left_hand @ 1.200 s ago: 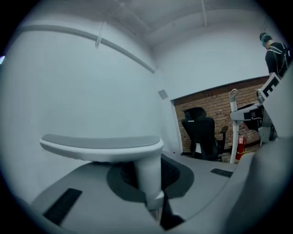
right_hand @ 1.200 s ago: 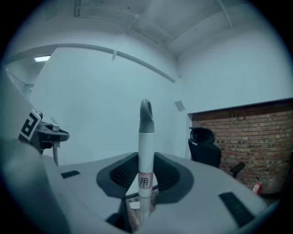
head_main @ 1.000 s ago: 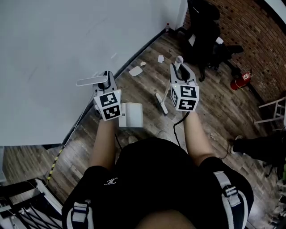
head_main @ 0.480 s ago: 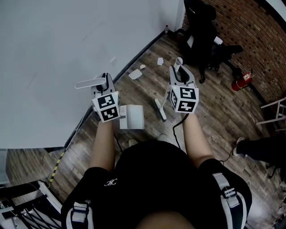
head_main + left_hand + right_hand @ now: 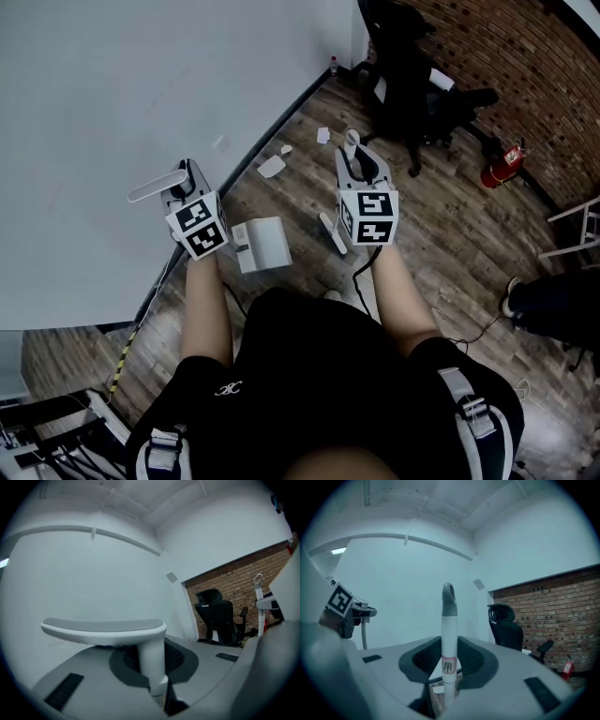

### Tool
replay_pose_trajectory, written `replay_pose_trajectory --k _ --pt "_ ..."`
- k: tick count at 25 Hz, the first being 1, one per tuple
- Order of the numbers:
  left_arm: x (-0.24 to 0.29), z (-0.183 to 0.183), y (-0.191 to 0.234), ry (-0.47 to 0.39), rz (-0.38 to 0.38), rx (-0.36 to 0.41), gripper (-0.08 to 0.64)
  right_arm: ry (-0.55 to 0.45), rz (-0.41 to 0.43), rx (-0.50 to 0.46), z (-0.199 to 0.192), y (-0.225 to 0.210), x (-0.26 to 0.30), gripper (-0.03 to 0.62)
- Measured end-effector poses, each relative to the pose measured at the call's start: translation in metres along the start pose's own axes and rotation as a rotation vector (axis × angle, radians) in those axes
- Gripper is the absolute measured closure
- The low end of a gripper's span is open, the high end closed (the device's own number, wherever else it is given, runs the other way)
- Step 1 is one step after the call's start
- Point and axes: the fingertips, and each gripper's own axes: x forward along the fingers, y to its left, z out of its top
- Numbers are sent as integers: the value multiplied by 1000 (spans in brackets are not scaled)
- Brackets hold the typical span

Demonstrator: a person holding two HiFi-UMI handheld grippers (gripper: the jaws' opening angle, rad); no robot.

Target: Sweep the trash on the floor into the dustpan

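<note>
My left gripper (image 5: pixel 190 187) is shut on the upright white dustpan handle (image 5: pixel 151 660), under its flat T-shaped grip (image 5: pixel 103 629). The white dustpan (image 5: pixel 261 246) hangs low over the wood floor, close to the wall's foot. My right gripper (image 5: pixel 357 171) is shut on the white broom handle (image 5: pixel 448 644), whose grey tip (image 5: pixel 352 139) sticks up past the jaws. The broom head (image 5: pixel 331 232) is down at the floor between my arms. Pieces of white paper trash (image 5: pixel 272 166) lie ahead by the wall, with a smaller scrap (image 5: pixel 323 135) farther on.
A white wall (image 5: pixel 141 84) runs along the left. A black office chair (image 5: pixel 403 66) stands ahead by the brick wall (image 5: pixel 525 56), with a red fire extinguisher (image 5: pixel 502 167) to its right. A shoe (image 5: pixel 514 295) and a metal frame (image 5: pixel 581 225) are at the right edge.
Both grippers, with dustpan and broom, have drifted slightly left in the head view, and the view itself has shifted. Both grips are unchanged.
</note>
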Motion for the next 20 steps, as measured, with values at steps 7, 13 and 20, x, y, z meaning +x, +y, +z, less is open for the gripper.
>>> replay_pose_trajectory --k 7,13,20 --pt "34 5 -3 -11 24 -31 531 16 -5 -38 -5 -28 24 479" --pt "95 -25 3 27 48 -82 531 58 13 -104 -14 -31 82 479" --pt "166 -49 29 56 150 -159 532 103 -1 -121 -6 -44 154 479"
